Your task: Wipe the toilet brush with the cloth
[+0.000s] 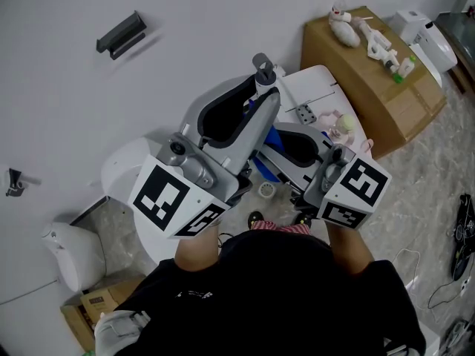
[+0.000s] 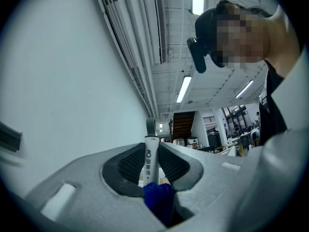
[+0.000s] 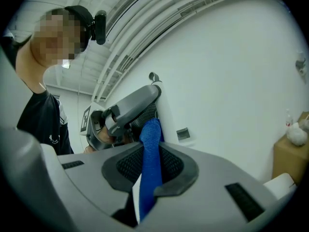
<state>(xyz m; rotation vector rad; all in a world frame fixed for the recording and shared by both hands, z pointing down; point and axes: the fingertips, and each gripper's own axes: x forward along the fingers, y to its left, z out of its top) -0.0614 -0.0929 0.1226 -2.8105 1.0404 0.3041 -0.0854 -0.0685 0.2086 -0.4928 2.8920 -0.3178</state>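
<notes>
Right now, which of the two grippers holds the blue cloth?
The right gripper: blue cloth is pinched in its jaws; the left gripper clamps the white brush handle.

Your left gripper (image 2: 151,143) is pale grey, and its pads (image 2: 129,164) are black with a fine ribbed texture. Your right gripper (image 3: 150,145) is the same grey with the same black pads. The toilet brush (image 2: 151,166) is white with dark print and a grey loop at its tip. The cloth (image 3: 152,129) is a solid bright blue. Both marker cubes (image 1: 174,199) carry black squares on white. Your shirt (image 1: 282,295) is black, the cardboard box (image 1: 371,87) plain brown, and the wall (image 1: 208,28) white.
</notes>
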